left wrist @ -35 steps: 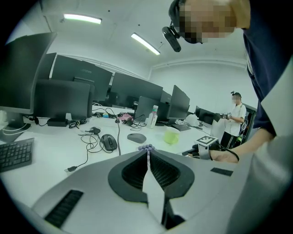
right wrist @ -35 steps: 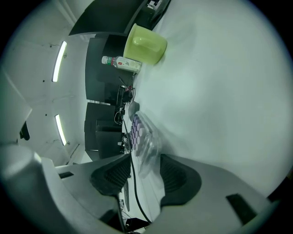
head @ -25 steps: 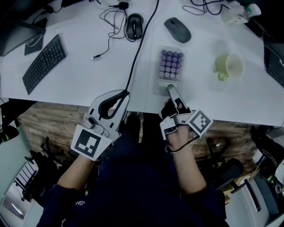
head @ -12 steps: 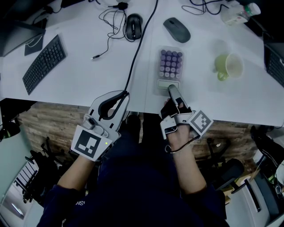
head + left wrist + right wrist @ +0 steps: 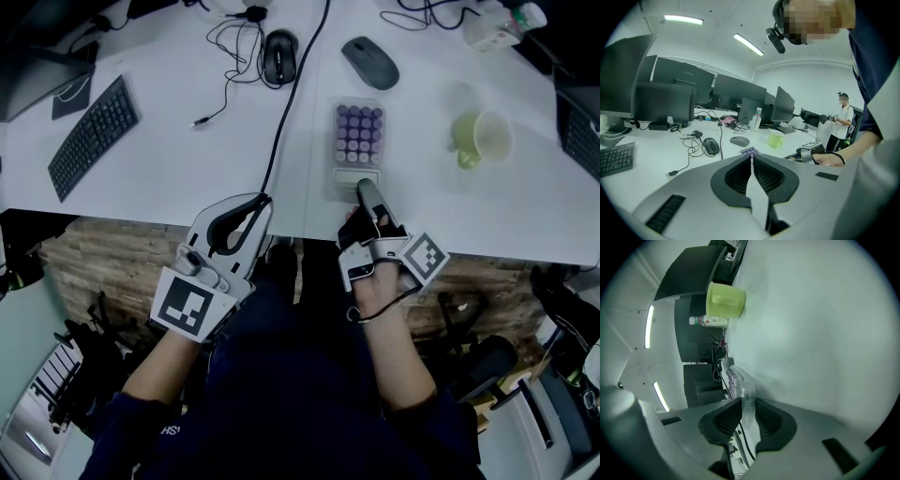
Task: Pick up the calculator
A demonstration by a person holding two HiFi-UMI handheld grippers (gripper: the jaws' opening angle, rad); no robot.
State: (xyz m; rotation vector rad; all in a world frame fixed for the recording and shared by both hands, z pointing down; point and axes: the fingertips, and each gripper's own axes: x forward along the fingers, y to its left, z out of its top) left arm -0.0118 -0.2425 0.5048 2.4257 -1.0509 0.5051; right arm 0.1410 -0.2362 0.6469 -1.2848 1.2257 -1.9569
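Observation:
The calculator (image 5: 359, 136), a pale case with purple keys, lies flat on the white desk (image 5: 187, 169) near its front edge. My right gripper (image 5: 367, 188) is turned on its side at the calculator's near end. Its jaws have just been closing. In the right gripper view the clear edge of the calculator (image 5: 737, 380) fills the gap between the dark pads (image 5: 723, 420) of the right gripper (image 5: 748, 402). My left gripper (image 5: 265, 199) hangs at the desk's front edge, left of the calculator, shut on nothing. The left gripper view shows the left gripper (image 5: 751, 157) with the purple keys (image 5: 749, 151) just beyond its tips.
A green mug (image 5: 486, 139) stands right of the calculator. A grey mouse (image 5: 370, 62) and a black mouse (image 5: 278, 54) lie behind it. A black cable (image 5: 281, 122) runs down the desk to the left gripper. A keyboard (image 5: 92, 134) lies far left.
The right gripper has rolled slightly and its jaws have narrowed onto the calculator's near end. The left gripper and the calculator have stayed where they were.

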